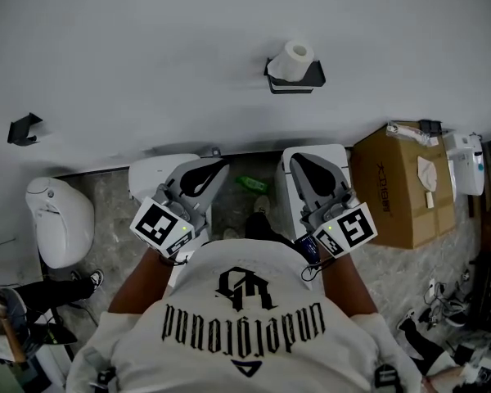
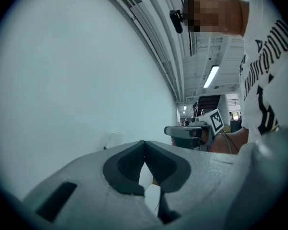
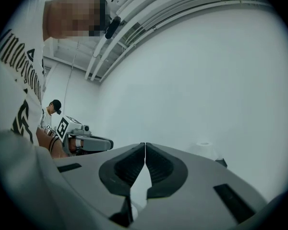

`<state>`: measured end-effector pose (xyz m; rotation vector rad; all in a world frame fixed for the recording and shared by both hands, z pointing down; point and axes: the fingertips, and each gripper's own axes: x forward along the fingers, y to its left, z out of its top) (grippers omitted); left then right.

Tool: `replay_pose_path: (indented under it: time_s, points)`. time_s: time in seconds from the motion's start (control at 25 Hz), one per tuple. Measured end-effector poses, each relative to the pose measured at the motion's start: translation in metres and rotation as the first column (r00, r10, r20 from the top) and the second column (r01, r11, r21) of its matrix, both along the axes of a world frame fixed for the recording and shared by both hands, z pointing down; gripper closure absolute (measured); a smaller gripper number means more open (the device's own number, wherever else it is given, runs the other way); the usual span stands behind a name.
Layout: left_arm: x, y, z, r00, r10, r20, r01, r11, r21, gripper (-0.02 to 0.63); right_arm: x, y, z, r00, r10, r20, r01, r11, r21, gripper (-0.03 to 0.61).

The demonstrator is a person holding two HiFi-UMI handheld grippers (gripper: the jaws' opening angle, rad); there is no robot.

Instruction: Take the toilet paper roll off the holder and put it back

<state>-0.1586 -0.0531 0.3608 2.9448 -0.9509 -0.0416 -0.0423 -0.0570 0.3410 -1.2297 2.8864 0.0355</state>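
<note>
A white toilet paper roll (image 1: 295,58) stands on a black holder (image 1: 295,79) fixed to the white wall, above and between both grippers. My left gripper (image 1: 222,164) and right gripper (image 1: 298,159) are held side by side in front of my chest, well short of the wall. Each has its jaw tips touching and nothing between them. In the left gripper view the left gripper (image 2: 144,143) is shut, and the roll (image 2: 116,139) shows small to its left. In the right gripper view the right gripper (image 3: 145,144) is shut too, with the roll (image 3: 204,149) and holder (image 3: 221,162) to its right.
A cardboard box (image 1: 401,187) stands on the floor at the right. A white toilet (image 1: 59,219) sits at the left under a small black wall bracket (image 1: 23,128). A green item (image 1: 251,184) lies on the floor between the grippers. Another person (image 3: 53,108) stands far off.
</note>
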Motion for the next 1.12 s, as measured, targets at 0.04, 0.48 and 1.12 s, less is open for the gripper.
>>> replay_pose_path:
  time_s: [0.04,0.48,1.12]
  points:
    - [-0.001,-0.003,0.001,1.000,-0.004,0.002,0.004,1.000,0.000,0.601,-0.001,-0.004,0.001,1.000,0.000,0.003,0.000,1.000,0.000,0.565]
    - [-0.004,-0.043,0.006,0.999,-0.044,0.016,0.044,0.999,-0.020,0.601,0.001,-0.054,0.008,1.000,-0.010,0.013,0.010,1.000,-0.019,0.563]
    - [0.036,-0.123,0.013,0.998,-0.055,-0.009,0.055,0.997,-0.058,0.601,0.037,-0.147,0.020,1.000,-0.009,0.012,0.010,0.998,-0.069,0.488]
